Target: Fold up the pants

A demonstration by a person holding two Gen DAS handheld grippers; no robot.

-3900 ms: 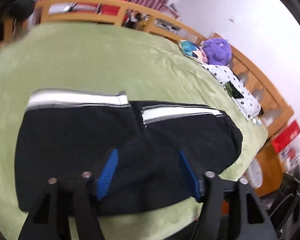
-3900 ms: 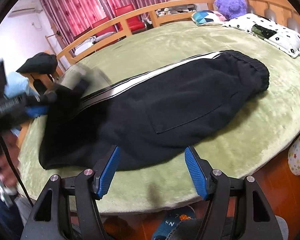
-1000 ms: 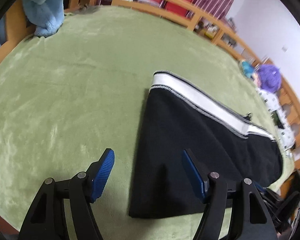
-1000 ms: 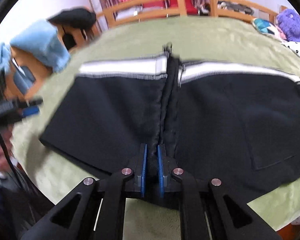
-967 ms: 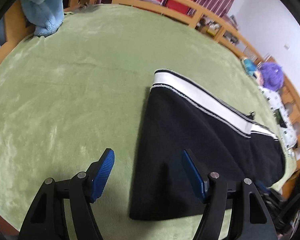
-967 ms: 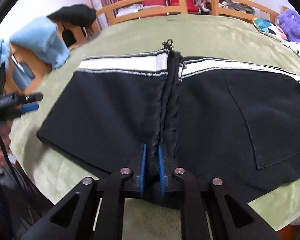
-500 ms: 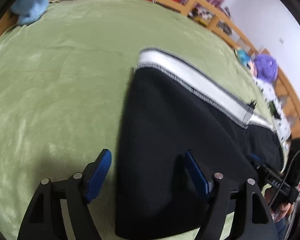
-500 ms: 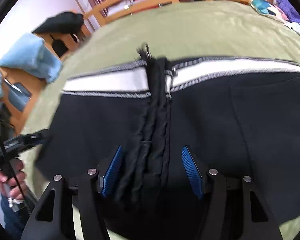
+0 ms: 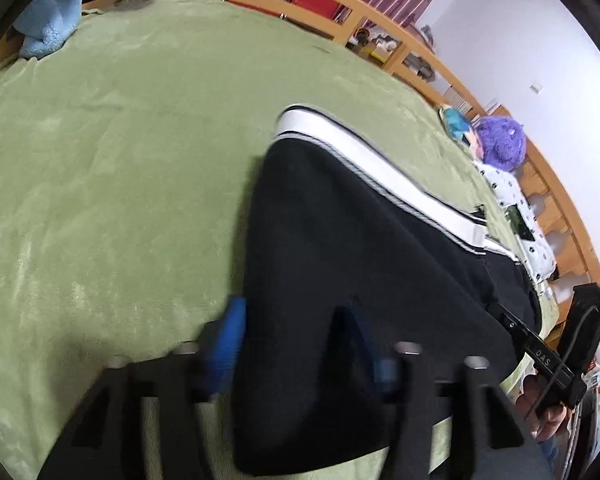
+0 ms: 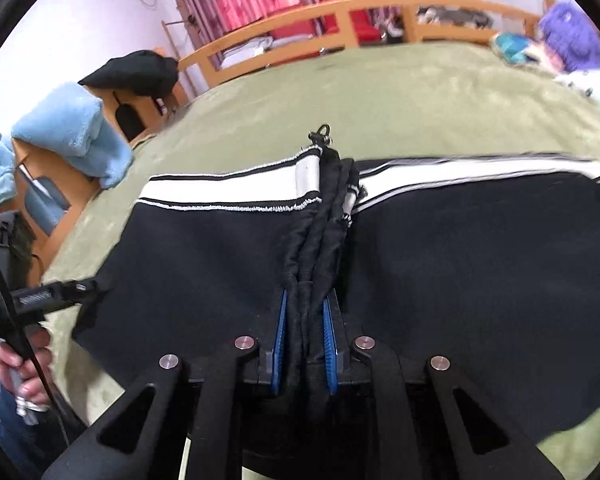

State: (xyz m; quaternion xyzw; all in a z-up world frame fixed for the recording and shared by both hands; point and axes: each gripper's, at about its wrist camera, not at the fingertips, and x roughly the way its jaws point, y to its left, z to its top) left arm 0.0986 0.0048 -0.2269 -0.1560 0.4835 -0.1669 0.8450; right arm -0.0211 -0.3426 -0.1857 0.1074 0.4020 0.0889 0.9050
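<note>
Black pants [image 9: 360,240] with a white side stripe lie folded over on the green blanket [image 9: 100,160]. My left gripper [image 9: 302,354] is low over their near left corner. Its jaws are closing with black fabric between the blue pads [image 9: 224,344], which do not seem to press on it. In the right wrist view the pants [image 10: 200,264] spread to both sides. My right gripper [image 10: 305,336] is closing, its pads pinching the bunched black cuffs at the middle fold. The left gripper's body [image 10: 60,292] shows at the left, held by a hand.
A blue towel [image 10: 68,132] and a black garment [image 10: 136,72] hang on the wooden bed rail [image 9: 340,12]. A purple plush toy [image 9: 500,142] and a spotted pillow [image 9: 516,216] lie at the far right. The bed's near edge runs just under both grippers.
The right gripper opened half a second ago and has closed again on the bunched cuffs. The left gripper has sunk closer onto the pants' near corner, its jaws a little narrower.
</note>
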